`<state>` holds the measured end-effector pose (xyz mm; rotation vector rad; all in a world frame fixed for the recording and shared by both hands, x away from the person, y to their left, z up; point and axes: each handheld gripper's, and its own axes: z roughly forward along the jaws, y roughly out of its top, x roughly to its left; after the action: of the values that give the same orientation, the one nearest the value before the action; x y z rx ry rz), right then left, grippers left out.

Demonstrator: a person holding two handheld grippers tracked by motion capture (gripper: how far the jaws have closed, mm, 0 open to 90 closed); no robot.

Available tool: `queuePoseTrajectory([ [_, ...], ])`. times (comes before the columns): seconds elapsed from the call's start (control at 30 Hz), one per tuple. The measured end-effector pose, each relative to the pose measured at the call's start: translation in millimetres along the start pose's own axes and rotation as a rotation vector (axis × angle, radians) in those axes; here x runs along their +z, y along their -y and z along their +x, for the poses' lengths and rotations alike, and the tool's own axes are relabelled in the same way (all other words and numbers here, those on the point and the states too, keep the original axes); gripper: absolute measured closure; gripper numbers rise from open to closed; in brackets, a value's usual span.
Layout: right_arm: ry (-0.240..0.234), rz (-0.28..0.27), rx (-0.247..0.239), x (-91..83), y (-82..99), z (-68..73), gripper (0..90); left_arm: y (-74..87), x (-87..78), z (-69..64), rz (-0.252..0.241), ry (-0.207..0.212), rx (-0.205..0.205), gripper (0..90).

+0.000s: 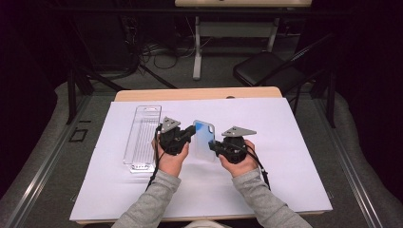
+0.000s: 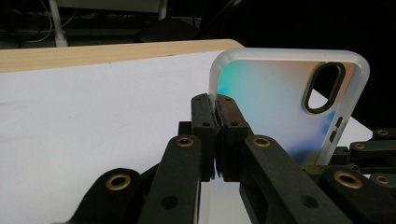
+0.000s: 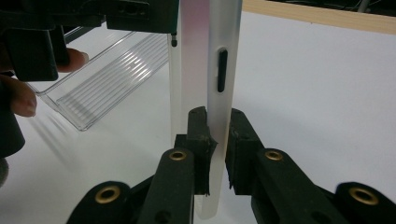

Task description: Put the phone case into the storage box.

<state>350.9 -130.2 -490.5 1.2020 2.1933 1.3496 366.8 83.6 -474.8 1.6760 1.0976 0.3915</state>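
Observation:
A frosted phone case [image 1: 205, 140] with an iridescent blue back is held above the white sheet between both hands. My left gripper [image 1: 191, 132] is shut on the case's left edge; in the left gripper view the case [image 2: 285, 100] stands upright with its black camera cutout [image 2: 323, 87] at the top right, and my left gripper [image 2: 218, 116] pinches its rim. My right gripper [image 1: 214, 147] is shut on the opposite side; in the right gripper view the case [image 3: 223, 70] is seen edge-on, clamped by my right gripper [image 3: 219, 135].
A clear plastic package tray [image 1: 142, 137] lies on the white sheet [image 1: 285, 156] just left of the left hand, also the tray [image 3: 107, 79] in the right gripper view. The wooden table edge [image 1: 199, 93] runs along the back. A black chair [image 1: 268, 71] stands beyond.

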Motion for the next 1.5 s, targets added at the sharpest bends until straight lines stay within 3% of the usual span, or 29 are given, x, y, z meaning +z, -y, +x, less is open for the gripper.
queuePoseTrajectory([
  [1.5, -0.031, -0.020, -0.002, -0.2, -0.3, 2.7, 76.9, -1.2, 1.6, 3.8, 0.002, -0.011, -0.023, 88.4],
])
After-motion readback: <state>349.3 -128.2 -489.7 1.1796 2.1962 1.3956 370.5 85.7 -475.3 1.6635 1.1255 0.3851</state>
